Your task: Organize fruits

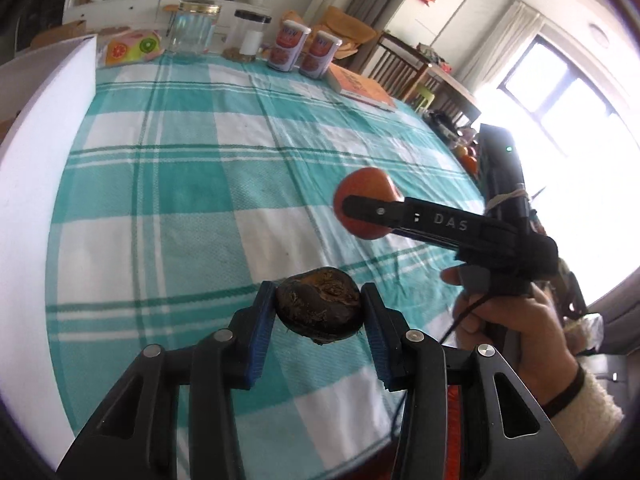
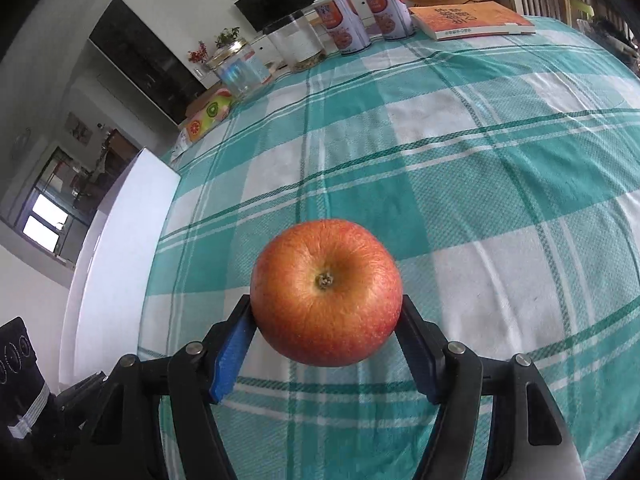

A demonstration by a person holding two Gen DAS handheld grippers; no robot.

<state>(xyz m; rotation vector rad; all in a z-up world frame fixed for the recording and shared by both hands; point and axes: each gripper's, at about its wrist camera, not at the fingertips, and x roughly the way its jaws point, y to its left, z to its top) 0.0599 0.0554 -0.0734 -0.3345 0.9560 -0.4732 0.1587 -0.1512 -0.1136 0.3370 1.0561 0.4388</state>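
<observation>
My left gripper (image 1: 319, 312) is shut on a dark brown wrinkled fruit (image 1: 319, 309), held above the teal checked tablecloth (image 1: 180, 184). My right gripper (image 2: 326, 320) is shut on a red apple (image 2: 326, 293), stem end toward the camera, also held above the cloth. In the left wrist view the right gripper (image 1: 362, 210) comes in from the right with the apple (image 1: 362, 188) in its jaws, beyond and to the right of the dark fruit.
At the table's far edge stand a glass jar (image 1: 195, 26), a black-lidded jar (image 1: 250, 32), two cans (image 1: 304, 50), a fruit-print box (image 1: 130, 46) and an orange book (image 1: 362, 88). A white board (image 1: 36, 128) stands along the left side.
</observation>
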